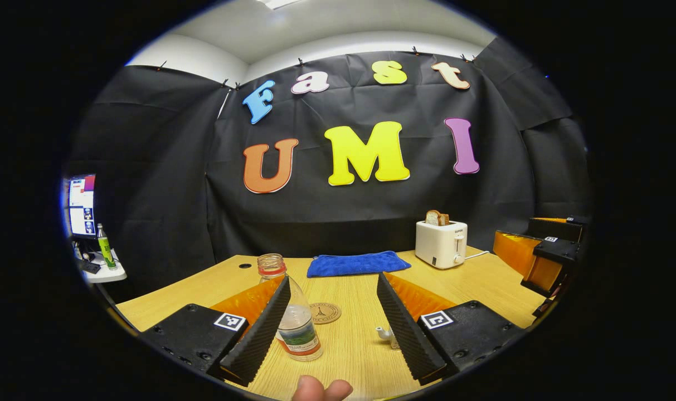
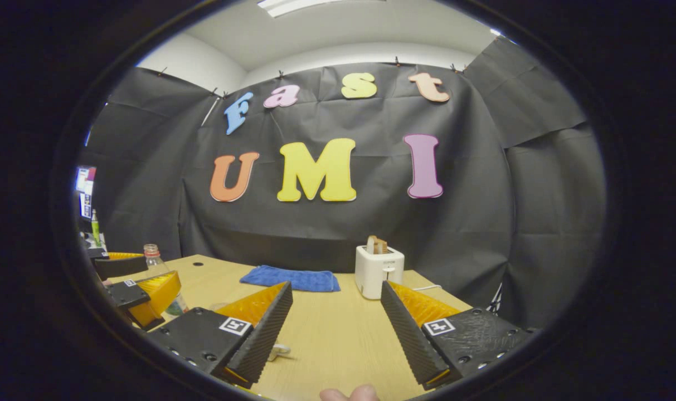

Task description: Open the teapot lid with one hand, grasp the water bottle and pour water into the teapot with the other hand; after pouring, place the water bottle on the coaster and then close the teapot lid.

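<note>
Left gripper view, near to far:
- Fingertip of the holding hand (image 1: 322, 389), bottom centre.
- Left gripper (image 1: 334, 328), lower centre: jaws spread wide, gripping nothing.
- Clear plastic water bottle, uncapped, with a labelled lower body (image 1: 295, 323), upright on the light wooden table (image 1: 349, 345), partly behind the gripper's left-hand finger; contact cannot be told.
- Small white teapot part (image 1: 385, 334), peeking from behind the right-hand finger, lid state hidden.
- Round brown coaster (image 1: 324, 312), flat, just right of the bottle, bare.
- Folded blue cloth (image 1: 358, 263), centre, farther back.
- White toaster holding bread slices (image 1: 441, 243), right of the cloth.
- Right gripper (image 1: 544, 262), right edge.

Right gripper view, near to far:
- Right gripper (image 2: 336, 328), lower centre: jaws wide apart, holding nothing.
- Left gripper (image 2: 134, 289), lower left, with the bottle (image 2: 155, 262) behind it.
</note>
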Demonstrator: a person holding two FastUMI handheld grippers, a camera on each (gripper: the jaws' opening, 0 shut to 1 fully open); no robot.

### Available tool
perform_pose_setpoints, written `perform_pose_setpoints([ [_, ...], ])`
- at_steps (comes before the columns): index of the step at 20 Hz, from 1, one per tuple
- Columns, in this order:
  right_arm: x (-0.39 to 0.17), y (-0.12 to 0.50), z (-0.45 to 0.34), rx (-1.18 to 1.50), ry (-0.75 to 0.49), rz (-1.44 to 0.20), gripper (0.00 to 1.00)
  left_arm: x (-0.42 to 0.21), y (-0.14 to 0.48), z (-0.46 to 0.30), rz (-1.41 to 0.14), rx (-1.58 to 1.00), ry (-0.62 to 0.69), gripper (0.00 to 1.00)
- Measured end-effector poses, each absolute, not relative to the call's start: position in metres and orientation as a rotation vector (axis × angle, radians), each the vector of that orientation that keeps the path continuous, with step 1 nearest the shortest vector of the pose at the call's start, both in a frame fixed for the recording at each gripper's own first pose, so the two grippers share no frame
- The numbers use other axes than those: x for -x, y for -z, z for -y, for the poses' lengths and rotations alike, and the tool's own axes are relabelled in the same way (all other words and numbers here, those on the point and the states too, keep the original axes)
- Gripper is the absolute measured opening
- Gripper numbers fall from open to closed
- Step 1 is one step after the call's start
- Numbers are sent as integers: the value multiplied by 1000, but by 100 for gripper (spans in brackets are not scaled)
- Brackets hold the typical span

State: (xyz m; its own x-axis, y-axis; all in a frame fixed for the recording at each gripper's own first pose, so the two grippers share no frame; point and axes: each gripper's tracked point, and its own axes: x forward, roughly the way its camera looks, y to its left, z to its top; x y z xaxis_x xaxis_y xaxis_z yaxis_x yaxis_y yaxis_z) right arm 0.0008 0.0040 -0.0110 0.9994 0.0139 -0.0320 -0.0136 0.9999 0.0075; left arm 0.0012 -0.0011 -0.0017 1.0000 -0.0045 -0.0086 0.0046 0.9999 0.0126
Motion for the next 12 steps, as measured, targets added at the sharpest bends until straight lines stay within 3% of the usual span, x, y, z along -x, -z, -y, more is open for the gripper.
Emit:
perform_pose_setpoints([
  [12, -9, 29, -35, -8, -81, -52, 97, 14, 4, -25, -19, -20, -40, 98],
])
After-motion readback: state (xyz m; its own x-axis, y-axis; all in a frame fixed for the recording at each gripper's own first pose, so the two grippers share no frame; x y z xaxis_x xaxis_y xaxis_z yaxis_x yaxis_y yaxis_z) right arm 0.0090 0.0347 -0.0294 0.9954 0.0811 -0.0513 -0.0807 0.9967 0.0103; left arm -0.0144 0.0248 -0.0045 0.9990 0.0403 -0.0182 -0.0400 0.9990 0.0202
